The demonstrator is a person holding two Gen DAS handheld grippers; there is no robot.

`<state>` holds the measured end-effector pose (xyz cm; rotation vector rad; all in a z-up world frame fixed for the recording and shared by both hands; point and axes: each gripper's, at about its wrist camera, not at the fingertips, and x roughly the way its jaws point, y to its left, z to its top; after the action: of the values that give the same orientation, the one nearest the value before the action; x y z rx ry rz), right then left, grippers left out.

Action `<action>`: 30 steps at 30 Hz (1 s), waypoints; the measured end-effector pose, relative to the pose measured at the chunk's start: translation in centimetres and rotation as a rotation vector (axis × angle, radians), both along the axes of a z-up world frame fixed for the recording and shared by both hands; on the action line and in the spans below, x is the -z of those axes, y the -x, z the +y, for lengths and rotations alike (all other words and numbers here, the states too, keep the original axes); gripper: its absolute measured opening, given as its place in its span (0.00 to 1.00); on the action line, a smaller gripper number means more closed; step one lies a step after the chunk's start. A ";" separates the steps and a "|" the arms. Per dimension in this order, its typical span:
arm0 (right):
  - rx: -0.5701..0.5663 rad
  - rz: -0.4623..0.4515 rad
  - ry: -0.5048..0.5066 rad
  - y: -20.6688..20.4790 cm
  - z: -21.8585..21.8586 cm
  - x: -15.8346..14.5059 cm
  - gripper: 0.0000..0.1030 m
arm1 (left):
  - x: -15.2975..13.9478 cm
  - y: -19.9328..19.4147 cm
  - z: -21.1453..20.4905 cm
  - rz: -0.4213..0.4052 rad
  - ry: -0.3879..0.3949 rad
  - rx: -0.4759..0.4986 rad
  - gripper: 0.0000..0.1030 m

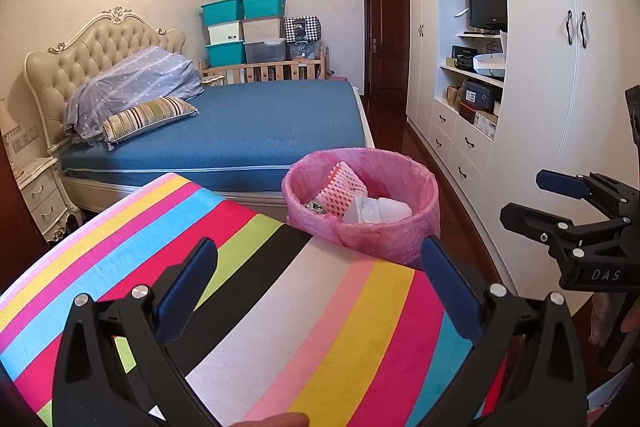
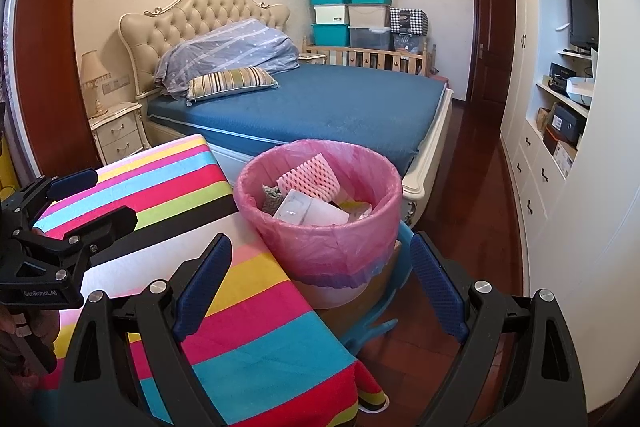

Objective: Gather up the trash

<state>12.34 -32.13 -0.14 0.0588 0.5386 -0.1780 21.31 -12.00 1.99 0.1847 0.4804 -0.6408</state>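
both claws, left claw (image 1: pixel 318 293) and right claw (image 2: pixel 322 287), hung released and empty; the worktop (image 1: pixel 280 327) looked bare, so checking the bin (image 2: pixel 320 227) seemed wise.

Blue-sheeted bed (image 1: pixel 256 123), striped pillow (image 1: pixel 150 117), stacked teal bins (image 1: pixel 244 27), white wardrobe (image 1: pixel 560 67).

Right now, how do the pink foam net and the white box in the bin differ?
The pink foam net is pink with a grid of holes; the white box is plain and smooth. The foam net stands propped toward the back of the bin, while the white box lies tilted nearer the front. The foam net looks soft, the white box rigid. Both sit inside the pink-lined bin, and neither gripper touches them.
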 end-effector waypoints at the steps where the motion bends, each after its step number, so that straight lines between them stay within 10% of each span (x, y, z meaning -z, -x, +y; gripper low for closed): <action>1: 0.000 -0.001 0.001 0.0 0.0 0.0 0.82 | 0.0 0.0 0.0 0.001 0.001 0.001 0.95; 30: 0.003 0.001 -0.003 0.0 0.0 0.4 0.82 | 0.4 -0.5 0.4 0.025 0.001 0.002 0.95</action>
<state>12.32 -32.17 -0.54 0.0627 0.5395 -0.1802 21.77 -11.57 1.59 0.1766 0.5042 -0.6458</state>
